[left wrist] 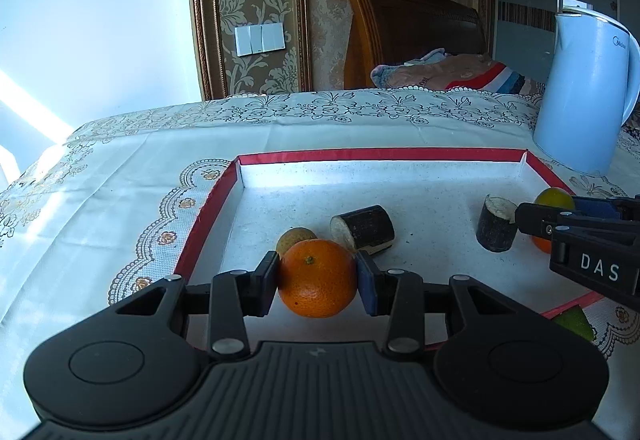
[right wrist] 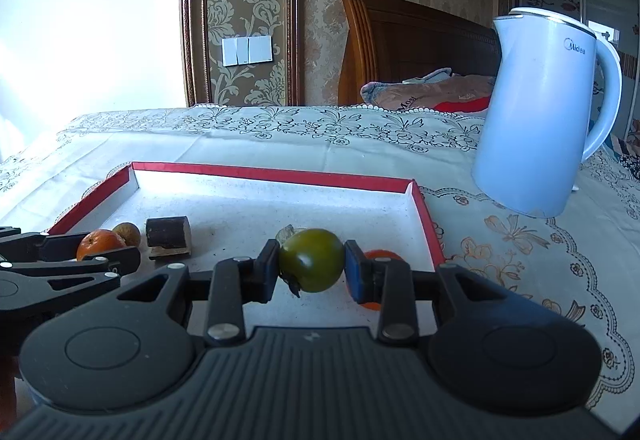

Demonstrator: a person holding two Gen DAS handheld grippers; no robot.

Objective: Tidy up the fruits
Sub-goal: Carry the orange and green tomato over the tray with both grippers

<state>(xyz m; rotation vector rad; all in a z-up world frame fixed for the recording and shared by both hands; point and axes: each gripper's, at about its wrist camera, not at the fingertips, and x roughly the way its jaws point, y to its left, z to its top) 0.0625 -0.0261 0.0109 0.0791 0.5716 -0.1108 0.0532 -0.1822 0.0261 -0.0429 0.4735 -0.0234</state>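
Evidently I pinch the orange [left wrist: 317,278] in my left tool [left wrist: 317,278] and the green fruit [right wrist: 311,260] in my right tool [right wrist: 311,266], both over the red-rimmed tray [left wrist: 360,155] for sorting.

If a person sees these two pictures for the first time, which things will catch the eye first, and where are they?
First, the round orange citrus fruit clamped in the left gripper over the shallow red-rimmed white tray, and the dark green round fruit clamped in the right gripper near the tray's right side. Next, the tall pale blue electric kettle standing on the lace-patterned tablecloth beyond the tray's right corner.
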